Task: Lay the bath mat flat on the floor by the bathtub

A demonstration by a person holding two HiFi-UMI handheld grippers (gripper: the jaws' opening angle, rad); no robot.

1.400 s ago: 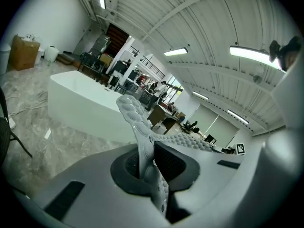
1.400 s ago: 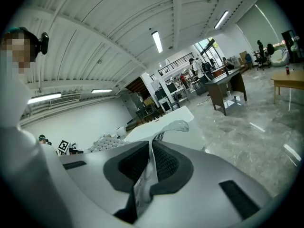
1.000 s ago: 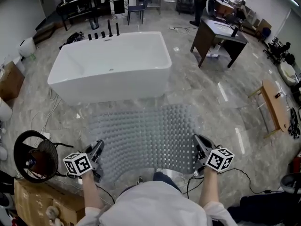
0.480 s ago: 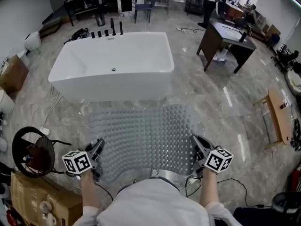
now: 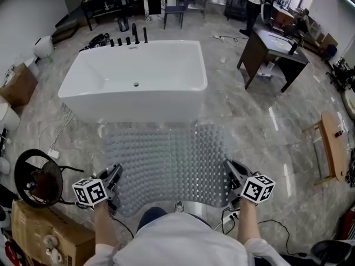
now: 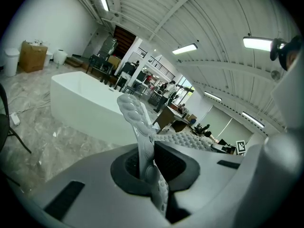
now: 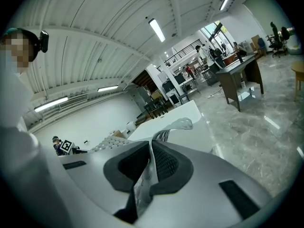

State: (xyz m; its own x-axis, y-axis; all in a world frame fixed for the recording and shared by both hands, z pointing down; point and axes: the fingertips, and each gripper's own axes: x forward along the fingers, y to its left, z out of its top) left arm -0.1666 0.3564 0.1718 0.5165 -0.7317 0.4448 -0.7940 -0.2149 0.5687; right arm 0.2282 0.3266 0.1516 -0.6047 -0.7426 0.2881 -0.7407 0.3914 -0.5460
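Hardly anything has shifted: the mat (image 5: pixel 172 159) still stretches out before the bathtub (image 5: pixel 133 82), near corners pinched tight in the left gripper (image 5: pixel 113 179) and right gripper (image 5: pixel 230 173) (laying-down stage, I'd say). Next: lower both evenly, then release.

One white rectangular freestanding bathtub (image 5: pixel 133 82); one translucent knobbed rubber bath mat (image 5: pixel 166 154); two handheld grippers, left gripper (image 5: pixel 115 174) and right gripper (image 5: pixel 229 168); one round black floor fan (image 5: pixel 34 179); one dark wooden desk (image 5: pixel 274 49); two brown cardboard boxes, far box (image 5: pixel 16 86) and near box (image 5: pixel 41 238).
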